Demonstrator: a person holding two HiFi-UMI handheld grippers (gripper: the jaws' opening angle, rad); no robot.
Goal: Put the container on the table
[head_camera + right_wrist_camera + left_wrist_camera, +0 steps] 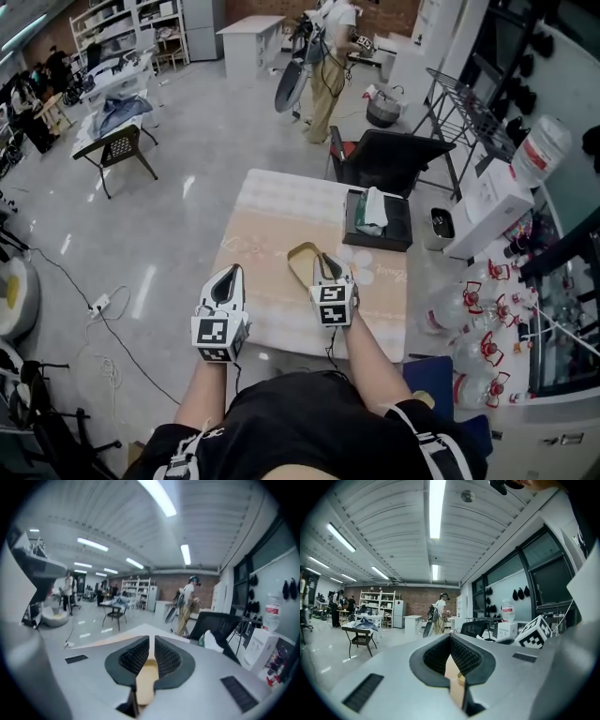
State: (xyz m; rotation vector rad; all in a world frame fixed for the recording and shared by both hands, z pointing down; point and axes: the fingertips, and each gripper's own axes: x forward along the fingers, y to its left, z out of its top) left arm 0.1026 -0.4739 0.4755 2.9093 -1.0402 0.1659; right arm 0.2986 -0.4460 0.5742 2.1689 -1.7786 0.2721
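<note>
The container (301, 262) is a tan, shallow, oval dish over the middle of the cloth-covered table (272, 211). My right gripper (325, 260) reaches onto its right rim, jaws pressed almost together on that thin edge. In the right gripper view, tan material (146, 677) fills the narrow slot between the jaws of the right gripper (151, 640). Whether the dish rests on the cloth or hangs just above it I cannot tell. My left gripper (228, 274) is over the table's left front edge, shut and holding nothing. In its own view, the left gripper (450, 638) has its jaws meeting at the tip.
A black tray (398, 225) with a white cloth in it lies at the table's far right. Behind the table stands a black chair (389, 157). A white box (487, 211) and several water bottles (469, 314) crowd the right side. A person (330, 56) stands far back.
</note>
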